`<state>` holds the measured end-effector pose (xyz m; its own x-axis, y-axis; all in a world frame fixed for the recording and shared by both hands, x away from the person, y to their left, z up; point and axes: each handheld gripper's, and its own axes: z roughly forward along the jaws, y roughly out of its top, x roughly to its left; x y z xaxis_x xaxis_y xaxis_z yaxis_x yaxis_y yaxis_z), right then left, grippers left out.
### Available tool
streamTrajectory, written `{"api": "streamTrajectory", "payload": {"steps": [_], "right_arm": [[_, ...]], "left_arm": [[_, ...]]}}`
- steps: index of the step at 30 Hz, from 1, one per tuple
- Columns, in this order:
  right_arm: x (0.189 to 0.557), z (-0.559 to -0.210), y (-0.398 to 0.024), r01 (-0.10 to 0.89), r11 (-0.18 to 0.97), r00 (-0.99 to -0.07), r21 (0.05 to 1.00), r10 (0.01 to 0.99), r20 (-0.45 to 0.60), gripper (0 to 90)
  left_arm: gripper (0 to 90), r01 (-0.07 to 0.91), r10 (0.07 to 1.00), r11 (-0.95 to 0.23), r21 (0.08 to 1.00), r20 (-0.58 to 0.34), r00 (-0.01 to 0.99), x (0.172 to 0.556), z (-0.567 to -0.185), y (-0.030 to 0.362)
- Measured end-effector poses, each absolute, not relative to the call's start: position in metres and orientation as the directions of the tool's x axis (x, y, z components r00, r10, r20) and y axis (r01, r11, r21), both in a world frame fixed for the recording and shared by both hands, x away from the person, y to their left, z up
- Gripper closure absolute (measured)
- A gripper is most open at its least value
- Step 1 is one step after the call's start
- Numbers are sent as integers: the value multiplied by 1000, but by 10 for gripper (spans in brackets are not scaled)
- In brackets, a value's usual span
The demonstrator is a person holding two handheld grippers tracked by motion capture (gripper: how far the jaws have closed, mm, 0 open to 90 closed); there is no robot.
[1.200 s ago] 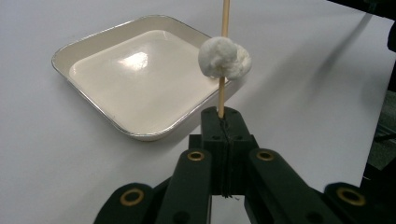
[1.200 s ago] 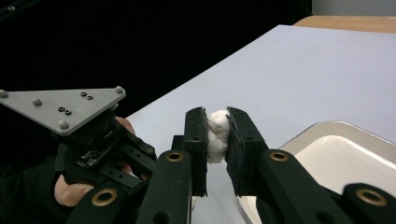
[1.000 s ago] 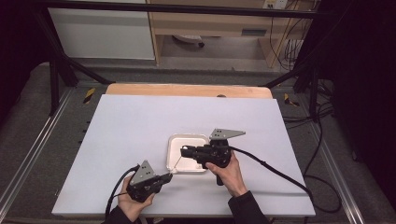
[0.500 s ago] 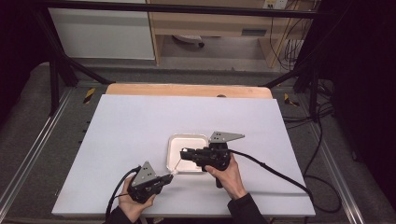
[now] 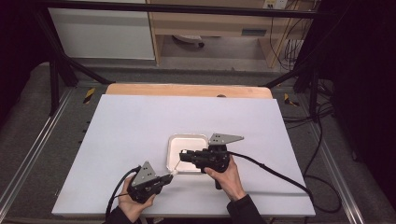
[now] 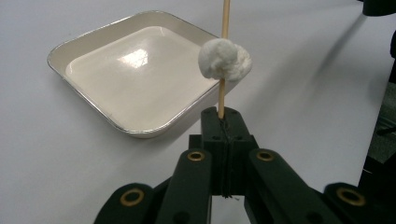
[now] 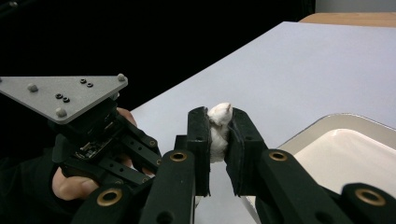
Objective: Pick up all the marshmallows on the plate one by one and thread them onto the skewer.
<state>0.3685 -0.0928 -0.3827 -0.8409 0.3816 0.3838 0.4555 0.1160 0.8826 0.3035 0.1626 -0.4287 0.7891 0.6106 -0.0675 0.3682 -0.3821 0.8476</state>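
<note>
My left gripper [image 6: 223,119] is shut on the lower end of a thin wooden skewer [image 6: 226,18]. A soft white ball [image 6: 225,59] is threaded on the skewer just above the jaws. In the high view the left gripper [image 5: 168,178] sits near the table's front edge, and the skewer [image 5: 178,162] slants up to the right gripper [image 5: 183,154]. My right gripper [image 7: 216,128] is shut on a second soft white piece [image 7: 219,113], squeezed between its pads. A shallow white tray [image 5: 187,137] lies empty right behind both grippers.
The tray [image 6: 56,58] rests on a pale table sheet [image 5: 140,121] with a wooden strip [image 5: 187,89] along the far edge. The right gripper's cable [image 5: 280,175] trails across the table to the right. Metal rails and dark floor surround the table.
</note>
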Motion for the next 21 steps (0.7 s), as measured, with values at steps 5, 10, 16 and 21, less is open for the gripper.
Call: {"api": "streamTrajectory", "payload": {"steps": [5, 10, 16, 21], "right_arm": [[368, -386, -94, 460, 104, -837, 882, 384, 391, 809], [368, -387, -94, 466, 102, -836, 879, 377, 399, 809], [368, -388, -94, 469, 94, -836, 878, 368, 407, 809], [367, -387, -96, 468, 87, -836, 879, 365, 409, 810]], "left_arm": [[892, 362, 610, -388, 848, -58, 790, 304, -428, 162], [892, 357, 609, -398, 845, -47, 792, 303, -428, 160], [892, 353, 608, -398, 847, -45, 793, 303, -427, 160], [892, 355, 596, -382, 853, -67, 800, 302, -425, 160]]}}
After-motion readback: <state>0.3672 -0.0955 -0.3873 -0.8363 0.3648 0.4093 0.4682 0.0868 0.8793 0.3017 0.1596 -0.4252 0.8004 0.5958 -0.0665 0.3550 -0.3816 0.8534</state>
